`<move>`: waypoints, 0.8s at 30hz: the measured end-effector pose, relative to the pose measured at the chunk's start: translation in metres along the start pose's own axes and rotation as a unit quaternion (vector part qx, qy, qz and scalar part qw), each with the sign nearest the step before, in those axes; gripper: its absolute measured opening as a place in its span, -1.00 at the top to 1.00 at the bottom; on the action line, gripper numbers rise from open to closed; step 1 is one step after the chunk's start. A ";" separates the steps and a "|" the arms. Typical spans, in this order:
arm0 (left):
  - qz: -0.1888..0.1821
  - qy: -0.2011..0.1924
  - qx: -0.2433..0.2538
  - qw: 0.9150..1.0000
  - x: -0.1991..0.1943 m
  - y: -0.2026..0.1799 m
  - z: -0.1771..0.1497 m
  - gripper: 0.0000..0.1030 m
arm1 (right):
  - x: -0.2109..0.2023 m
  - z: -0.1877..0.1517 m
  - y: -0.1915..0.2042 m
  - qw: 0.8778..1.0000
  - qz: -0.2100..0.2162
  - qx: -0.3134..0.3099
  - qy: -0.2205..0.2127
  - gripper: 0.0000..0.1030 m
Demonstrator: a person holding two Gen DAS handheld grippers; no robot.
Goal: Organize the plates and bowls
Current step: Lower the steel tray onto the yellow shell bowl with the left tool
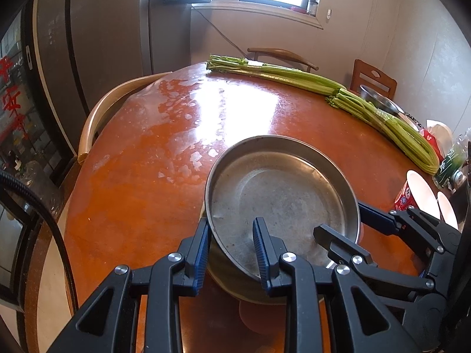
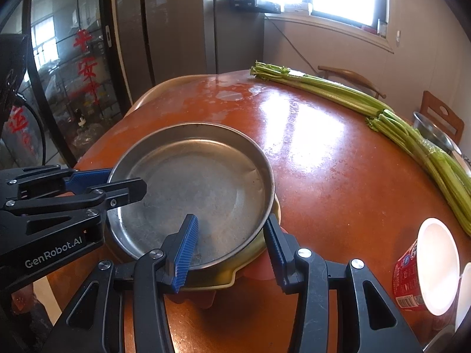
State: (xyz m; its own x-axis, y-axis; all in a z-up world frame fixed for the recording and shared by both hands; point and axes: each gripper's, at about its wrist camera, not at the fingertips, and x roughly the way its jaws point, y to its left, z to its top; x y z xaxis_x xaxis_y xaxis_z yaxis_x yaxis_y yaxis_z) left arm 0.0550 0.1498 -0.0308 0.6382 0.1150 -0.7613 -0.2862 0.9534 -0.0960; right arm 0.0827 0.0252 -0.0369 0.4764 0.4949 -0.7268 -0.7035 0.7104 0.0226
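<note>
A round steel pan [image 1: 279,194] [image 2: 191,182] sits tilted on a yellowish dish [image 2: 235,273] [image 1: 232,291] near the front edge of the red-brown round table [image 1: 147,191]. My left gripper [image 1: 231,223] [image 2: 123,181] is shut on the pan's left rim, with one finger inside and one outside. On the near right rim my right gripper [image 2: 231,219] [image 1: 338,219] grips the same way, its outer finger against the pan and the dish rim below it. Most of the yellow dish is hidden under the pan.
Two long bundles of celery [image 1: 294,73] [image 2: 338,91] lie across the far and right side of the table. Paper cups [image 2: 435,264] [image 1: 418,194] lie at the right edge. A steel bowl [image 1: 379,100] stands beyond the celery. Chairs ring the table, and a tall fridge stands behind.
</note>
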 end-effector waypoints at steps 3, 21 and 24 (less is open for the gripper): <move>-0.003 -0.001 -0.001 1.000 -0.001 0.001 -0.001 0.44 | -0.001 0.001 0.000 1.000 -0.003 -0.002 0.001 0.07; -0.023 -0.008 -0.045 0.999 -0.015 0.031 -0.004 0.43 | -0.013 0.001 -0.005 0.999 -0.024 0.025 -0.011 0.07; -0.030 -0.006 -0.058 0.998 -0.017 0.037 -0.005 0.40 | -0.020 0.002 -0.008 0.999 -0.023 0.034 -0.021 0.07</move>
State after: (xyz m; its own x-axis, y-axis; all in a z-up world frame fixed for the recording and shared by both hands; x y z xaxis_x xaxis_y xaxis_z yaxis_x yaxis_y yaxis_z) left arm 0.0302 0.1818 -0.0246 0.6658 0.0622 -0.7435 -0.3269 0.9201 -0.2157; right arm 0.0801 0.0112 -0.0212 0.5302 0.4813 -0.6980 -0.6443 0.7639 0.0372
